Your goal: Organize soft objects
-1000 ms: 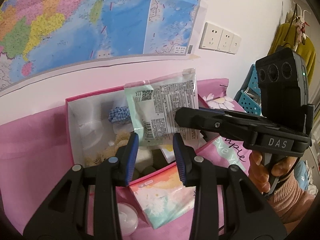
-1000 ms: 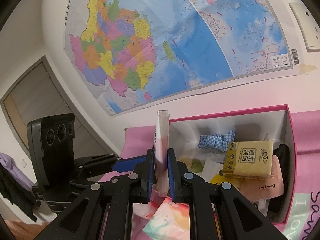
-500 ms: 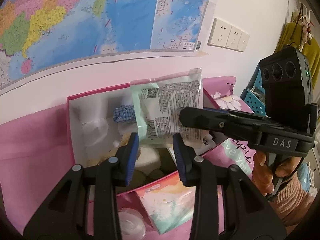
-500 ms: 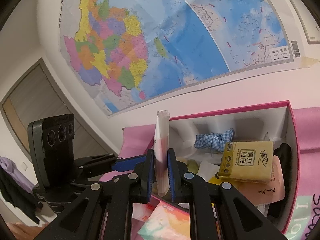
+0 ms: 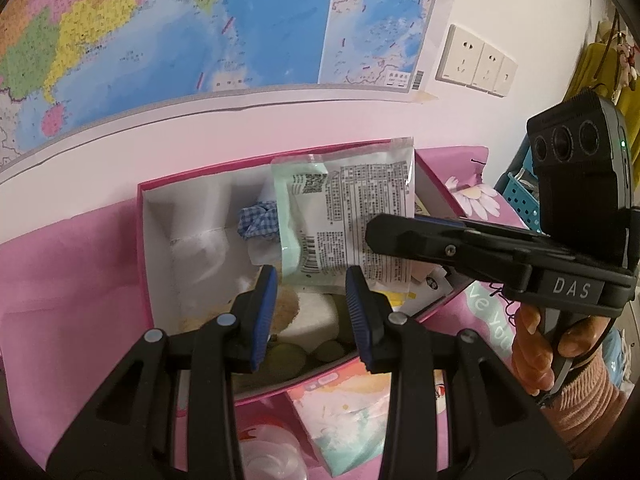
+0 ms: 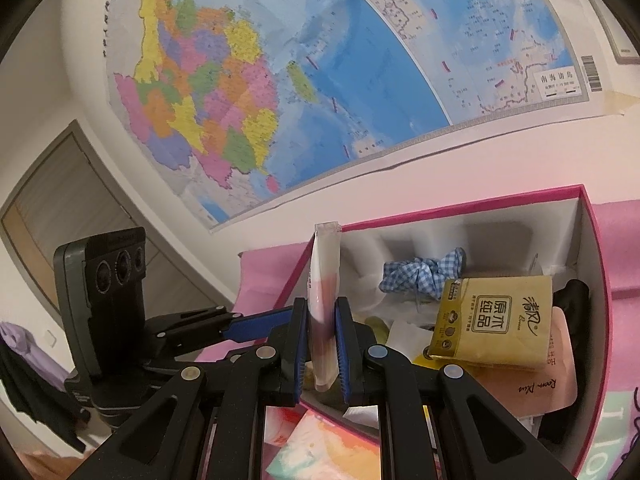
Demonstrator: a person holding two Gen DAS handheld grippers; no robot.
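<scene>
A pink-rimmed open box stands on a pink cloth against the wall. My right gripper is shut on a flat soft packet and holds it upright over the box. It shows edge-on in the right wrist view. My left gripper is open and empty just in front of the box, below the packet. Inside the box lie a blue checked scrunchie, a yellow tissue pack, a white soft block and other soft items.
A pastel packet and a clear round lid lie on the cloth in front of the box. A wall map hangs behind. Wall sockets and a blue basket are to the right.
Both grippers have moved closer to the box. The right gripper has carried the packet further over the box opening. The left stays open.
</scene>
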